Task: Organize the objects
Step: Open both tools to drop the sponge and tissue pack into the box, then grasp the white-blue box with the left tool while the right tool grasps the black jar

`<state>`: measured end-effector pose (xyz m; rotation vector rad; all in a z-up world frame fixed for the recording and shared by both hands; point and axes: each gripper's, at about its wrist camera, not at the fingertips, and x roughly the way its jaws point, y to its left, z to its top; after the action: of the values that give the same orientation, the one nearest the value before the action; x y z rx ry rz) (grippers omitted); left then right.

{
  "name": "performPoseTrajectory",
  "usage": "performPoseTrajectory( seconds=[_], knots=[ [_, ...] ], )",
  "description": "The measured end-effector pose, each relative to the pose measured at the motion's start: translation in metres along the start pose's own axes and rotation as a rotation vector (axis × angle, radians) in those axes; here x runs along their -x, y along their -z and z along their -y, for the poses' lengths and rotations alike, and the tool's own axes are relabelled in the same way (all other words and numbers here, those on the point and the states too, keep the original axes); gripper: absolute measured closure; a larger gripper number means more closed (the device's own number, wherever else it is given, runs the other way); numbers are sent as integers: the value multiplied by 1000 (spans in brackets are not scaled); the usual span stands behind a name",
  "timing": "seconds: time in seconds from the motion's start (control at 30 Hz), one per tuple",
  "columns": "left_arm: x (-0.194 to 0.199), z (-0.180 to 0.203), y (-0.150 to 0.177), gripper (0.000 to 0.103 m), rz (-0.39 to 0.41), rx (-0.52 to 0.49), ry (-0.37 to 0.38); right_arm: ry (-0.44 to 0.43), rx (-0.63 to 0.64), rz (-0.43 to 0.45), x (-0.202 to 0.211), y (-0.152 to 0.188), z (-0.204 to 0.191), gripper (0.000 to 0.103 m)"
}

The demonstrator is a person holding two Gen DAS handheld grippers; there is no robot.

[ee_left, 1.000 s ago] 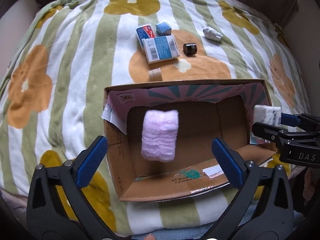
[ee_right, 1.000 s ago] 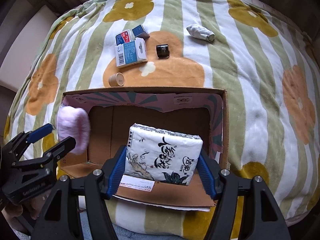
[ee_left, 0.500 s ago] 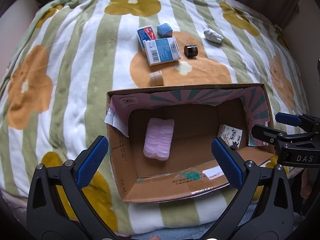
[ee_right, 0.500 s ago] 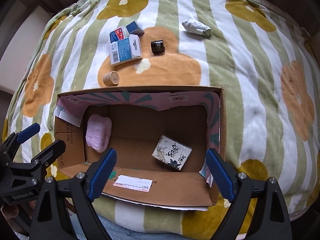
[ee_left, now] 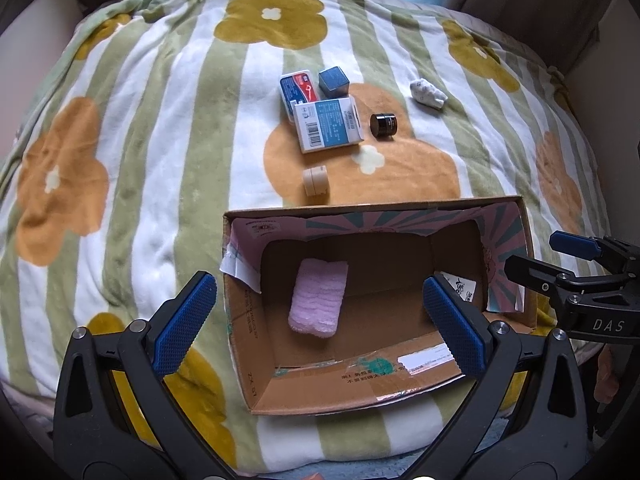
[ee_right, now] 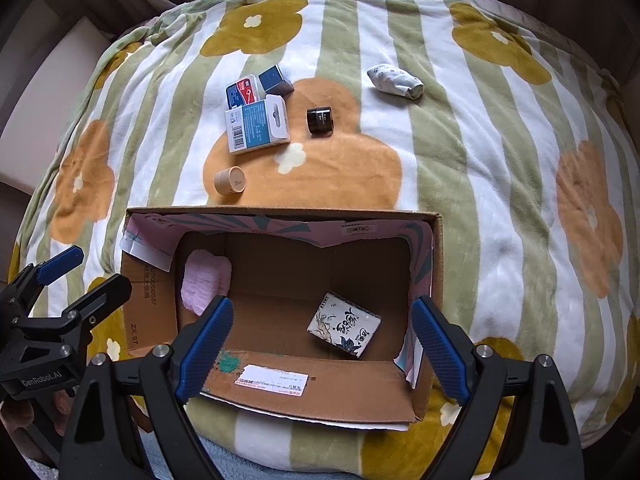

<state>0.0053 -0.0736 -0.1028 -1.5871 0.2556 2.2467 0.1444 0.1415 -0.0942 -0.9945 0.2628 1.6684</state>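
The cardboard box sits open on a striped blanket with flower prints, and 2 things lie on its floor: a pink fluffy cloth against the left wall and a tissue pack with black lettering nearer the right wall, the 2 well apart. In the left wrist view the same pink cloth shows in full, while the tissue pack is half hidden behind a blue pad. Beyond the box's far wall, on the blanket, a small tan round tub lies closest to it; farther off are a white and blue carton, touching a red and blue pack and a small dark blue box. A black jar stands just to the right of the carton, and a crumpled white bundle lies apart toward the right. The right hand-held gripper hangs above the box's near edge with its jaws spread wide and nothing between the pads; they have just been opening. The left hand-held gripper is likewise wide apart and empty, above the box's left part.
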Motion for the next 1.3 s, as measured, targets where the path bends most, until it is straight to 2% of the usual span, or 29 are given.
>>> performPoseTrajectory(
  seconds=[0.27,0.67,0.97,1.3],
  knots=[
    [4,-1,-22,0,-1,30,4,0,2,18,8,-14,2,14],
    [-3,0,-80,0,-4,88,14,6,57,63,14,-58,9,14],
    [-43,12,-126,0,-52,117,18,24,104,80,-6,-102,23,14],
    [-119,11,-167,0,-135,188,29,15,127,62,-50,-147,29,14]
  ],
)
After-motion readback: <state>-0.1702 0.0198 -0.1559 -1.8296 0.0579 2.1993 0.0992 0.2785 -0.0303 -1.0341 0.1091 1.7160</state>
